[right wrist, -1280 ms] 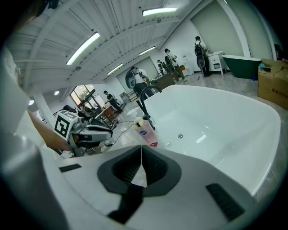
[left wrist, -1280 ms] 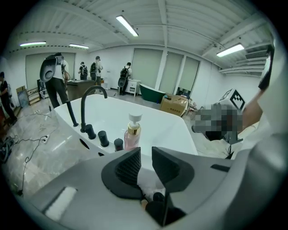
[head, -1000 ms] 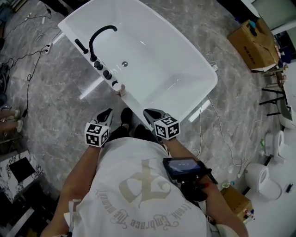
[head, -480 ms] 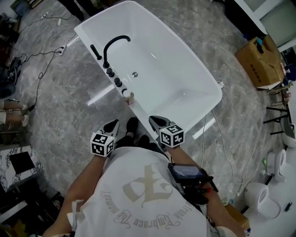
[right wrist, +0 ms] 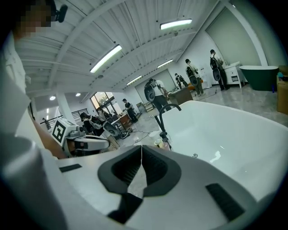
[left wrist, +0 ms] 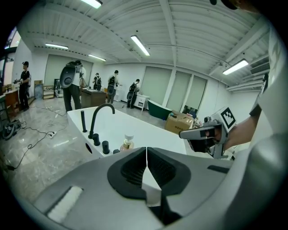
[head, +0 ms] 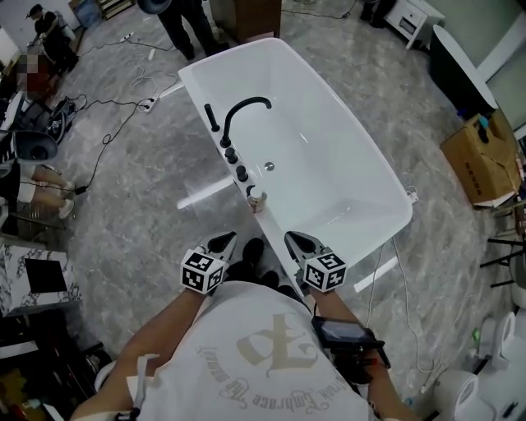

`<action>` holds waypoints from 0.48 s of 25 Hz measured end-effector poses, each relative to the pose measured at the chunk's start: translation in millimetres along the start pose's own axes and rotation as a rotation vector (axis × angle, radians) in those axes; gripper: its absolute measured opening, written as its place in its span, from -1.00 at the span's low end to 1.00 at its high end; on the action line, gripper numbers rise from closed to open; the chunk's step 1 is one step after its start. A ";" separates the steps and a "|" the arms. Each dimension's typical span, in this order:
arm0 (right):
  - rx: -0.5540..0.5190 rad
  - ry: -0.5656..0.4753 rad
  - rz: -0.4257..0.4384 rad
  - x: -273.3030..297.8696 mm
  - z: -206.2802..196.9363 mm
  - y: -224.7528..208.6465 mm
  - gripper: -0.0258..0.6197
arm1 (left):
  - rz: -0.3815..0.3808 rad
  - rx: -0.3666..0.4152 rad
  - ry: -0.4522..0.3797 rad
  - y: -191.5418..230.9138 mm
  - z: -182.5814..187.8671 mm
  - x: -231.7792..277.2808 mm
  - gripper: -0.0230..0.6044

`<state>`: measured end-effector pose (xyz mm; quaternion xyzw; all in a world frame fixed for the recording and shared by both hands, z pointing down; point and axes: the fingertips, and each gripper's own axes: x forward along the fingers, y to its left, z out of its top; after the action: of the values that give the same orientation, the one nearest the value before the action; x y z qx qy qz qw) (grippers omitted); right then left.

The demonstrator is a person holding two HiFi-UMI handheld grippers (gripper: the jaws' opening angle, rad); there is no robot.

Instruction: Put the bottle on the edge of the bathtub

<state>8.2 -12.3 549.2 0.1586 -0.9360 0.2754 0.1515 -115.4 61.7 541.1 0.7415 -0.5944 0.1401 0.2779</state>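
Note:
A small amber bottle with a white cap (head: 258, 200) stands upright on the near rim of the white bathtub (head: 234, 56), beside the black knobs and the arched black faucet (head: 241, 111). My left gripper (head: 223, 242) and right gripper (head: 294, 240) hover side by side in front of the tub's near end, short of the bottle. Both are shut with nothing between the jaws. In the left gripper view the shut left gripper (left wrist: 146, 150) points toward the bottle (left wrist: 128, 143). The right gripper view shows the right gripper (right wrist: 141, 148) closed, with the bottle (right wrist: 158, 143) beyond it.
Grey marble floor surrounds the tub. Cables (head: 107, 123) trail at the left, a cardboard box (head: 481, 160) sits at the right, and white toilets (head: 460, 386) stand at the lower right. People (head: 185, 20) stand beyond the tub's far end.
Both grippers have risen a little and stay shut and empty. The head view has swung to show more of the far floor. The bottle has not moved on the rim.

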 end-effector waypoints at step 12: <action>-0.089 -0.077 0.025 -33.2 23.5 19.2 -0.90 | -0.035 0.003 -0.041 -23.9 -1.9 6.9 -0.89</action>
<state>26.3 -3.2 509.1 0.1504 -0.9543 0.2291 0.1188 -90.5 60.6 540.5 0.7549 -0.5867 0.1209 0.2671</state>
